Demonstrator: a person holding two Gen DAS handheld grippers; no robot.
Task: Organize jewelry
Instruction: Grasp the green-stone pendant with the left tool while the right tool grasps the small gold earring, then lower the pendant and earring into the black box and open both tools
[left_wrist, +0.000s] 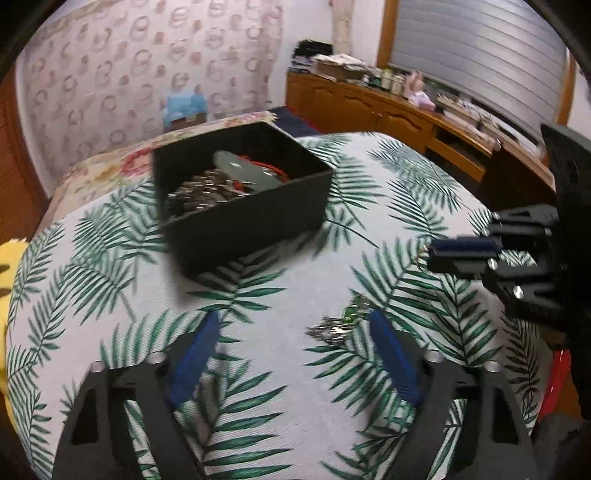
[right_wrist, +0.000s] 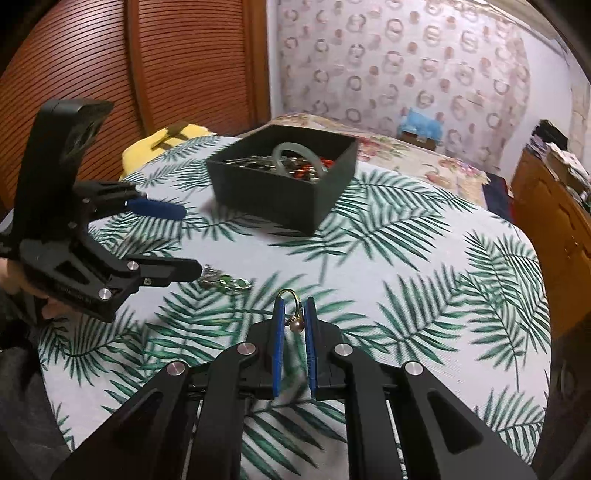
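right gripper (right_wrist: 294, 314) is pinching a gold ring (right_wrist: 291, 308) with a brownish bead, band poking out past the blue pads (right_wrist: 277, 332), held above the near middle of the leaf-print table (right_wrist: 424, 258). main risk: the ring is thin and sits edge-on between the pads, so a small twist or a loosened squeeze probably lets it rotate out and drop, and it would be hard to spot against the busy print. left gripper (right_wrist: 173, 240) is spread wide and carries nothing, with its lower finger tip right beside a green-and-silver piece (left_wrist: 338, 323) lying loose on the cloth, near left; closing from that angle could nudge the piece away instead of catching it, and i cannot tell if it is one chain or a tangle, so part of it may trail off. the black box (left_wrist: 240, 192) sits far centre, well apart from both grippers, already holding a pale green bangle (right_wrist: 299, 157), red beads and a heap of silver bits; a drop from height could bounce off the bangle. counts: two grippers, one box, one ring, one loose piece on the cloth, one bangle; the heap is too jumbled to count.
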